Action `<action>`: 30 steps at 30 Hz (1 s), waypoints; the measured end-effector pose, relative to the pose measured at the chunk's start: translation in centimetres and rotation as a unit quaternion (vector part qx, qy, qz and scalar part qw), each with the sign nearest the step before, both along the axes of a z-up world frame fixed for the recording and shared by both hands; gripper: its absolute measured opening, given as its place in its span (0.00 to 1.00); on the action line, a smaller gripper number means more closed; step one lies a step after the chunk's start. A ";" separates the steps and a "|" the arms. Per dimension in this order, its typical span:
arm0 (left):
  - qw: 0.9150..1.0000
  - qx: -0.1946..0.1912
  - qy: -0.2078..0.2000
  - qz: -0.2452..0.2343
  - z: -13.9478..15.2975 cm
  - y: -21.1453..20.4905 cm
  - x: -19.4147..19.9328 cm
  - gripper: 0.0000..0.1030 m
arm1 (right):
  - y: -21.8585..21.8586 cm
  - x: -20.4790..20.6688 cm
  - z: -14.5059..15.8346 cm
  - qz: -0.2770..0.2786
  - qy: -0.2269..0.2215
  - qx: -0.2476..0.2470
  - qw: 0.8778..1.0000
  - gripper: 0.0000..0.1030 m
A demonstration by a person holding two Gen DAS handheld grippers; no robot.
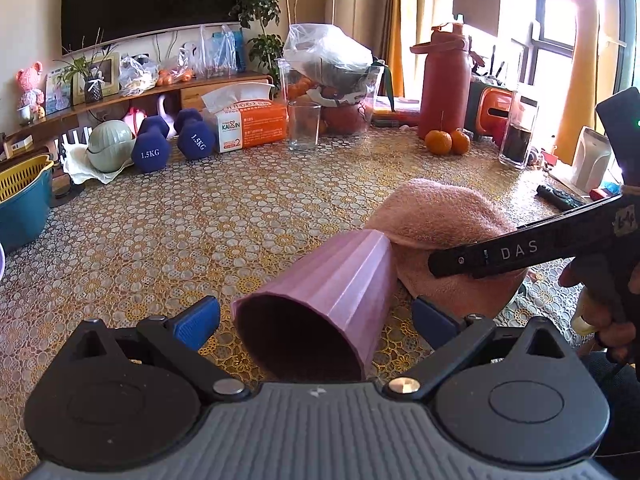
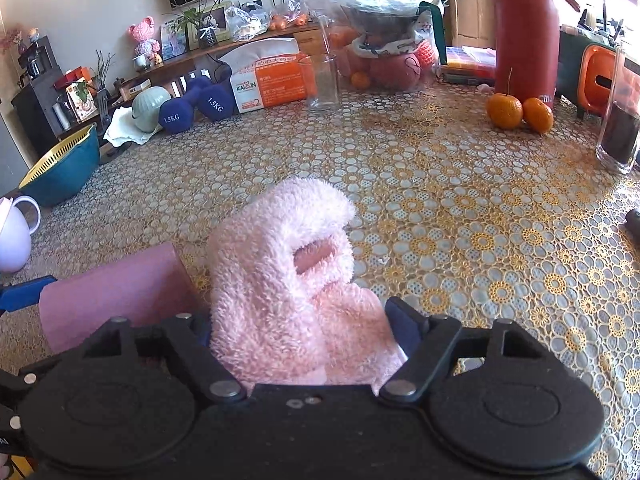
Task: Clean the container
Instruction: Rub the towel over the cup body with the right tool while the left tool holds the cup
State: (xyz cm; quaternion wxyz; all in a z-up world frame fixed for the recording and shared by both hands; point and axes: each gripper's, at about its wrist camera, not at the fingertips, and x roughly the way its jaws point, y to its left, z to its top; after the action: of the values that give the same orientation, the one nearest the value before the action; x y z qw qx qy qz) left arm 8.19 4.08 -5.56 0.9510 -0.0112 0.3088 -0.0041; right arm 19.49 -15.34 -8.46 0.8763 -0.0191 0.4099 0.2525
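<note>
The cup (image 1: 320, 300) lay on its side on the surface (image 1: 240, 208), mouth toward the left wrist camera, between the two blue pads of the left gripper (image 1: 316, 320). Those jaws stood spread, one pad (image 1: 198, 320) at the cup's 9 o'clock and the other at its 3 o'clock, neither clearly touching the wall. The cup looked like thin ribbed plastic: light, stiff, fairly smooth, and likely to roll or skid if pushed from one side only. A hold across the ribbed wall near the rim seemed the safest place to pinch, since the taper toward the base would let it slip out.

At the cup's 2 o'clock sat the towel (image 1: 444, 224), fluffy, soft and limp, so it would bunch and sag rather than keep a shape. The right gripper (image 2: 296, 328) had its jaws pinching a fold of that towel low down, the rest rising in a loop ahead of it. In the left view the right gripper reached in from 3 o'clock, roughly level, with the person's hand (image 1: 608, 304) wrapped on its handle.
</note>
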 end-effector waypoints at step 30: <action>0.999 0.040 0.012 -0.004 -1.0 -1.4 -0.7 0.85 | 4.8 -5.9 6.5 0.177 -0.068 0.077 0.979 0.16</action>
State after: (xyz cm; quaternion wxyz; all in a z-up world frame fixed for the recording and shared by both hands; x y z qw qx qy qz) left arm 7.48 2.69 -6.53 0.9469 0.0278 0.3202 0.0043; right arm 13.58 -10.54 -1.92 0.8424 -0.0405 0.3192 0.4323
